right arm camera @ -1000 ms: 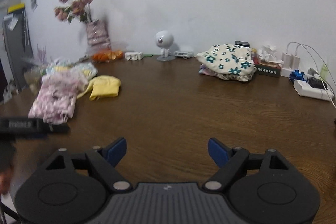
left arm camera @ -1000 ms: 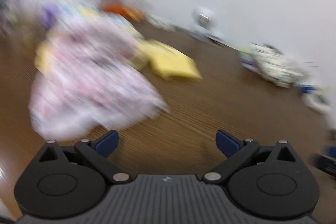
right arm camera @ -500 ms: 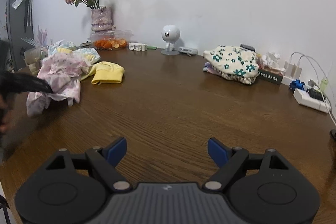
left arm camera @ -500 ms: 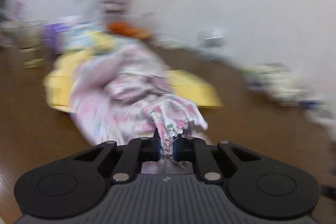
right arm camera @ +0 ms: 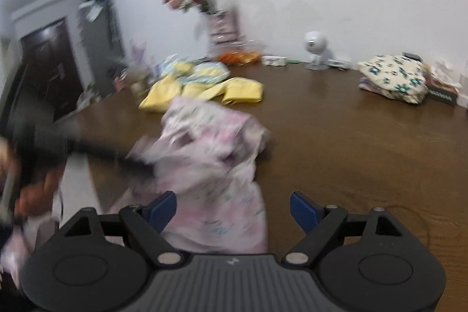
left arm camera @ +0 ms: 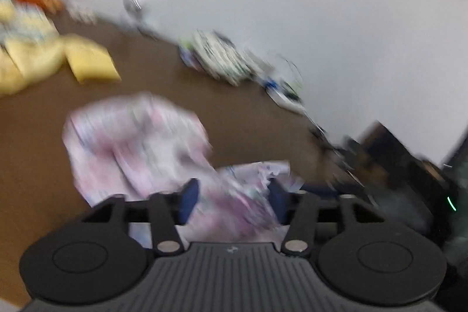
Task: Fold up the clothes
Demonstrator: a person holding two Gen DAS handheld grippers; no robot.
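Note:
A pink floral garment (left arm camera: 137, 142) lies crumpled on the brown table (left arm camera: 248, 119). My left gripper (left arm camera: 234, 199) has a fold of it between its blue pads; the jaws are opening and stand apart from the cloth. In the right wrist view the same garment (right arm camera: 210, 154) reaches from mid-table to my right gripper (right arm camera: 234, 209), which is open. Its near edge lies inside the left half of that gap, touching neither pad that I can see. Both views are blurred by motion.
A yellow garment (right arm camera: 234, 89) and pale clothes lie behind. A folded floral stack (right arm camera: 395, 81) sits at the back right. A flower vase (right arm camera: 222, 25) and a white camera (right arm camera: 314, 48) stand by the wall. A hand (right arm camera: 29, 195) shows at left.
The left gripper shut on the pink garment, dragged it away from the yellow pile toward mid-table, and its jaws have now spread. The right gripper swung left to face the garment.

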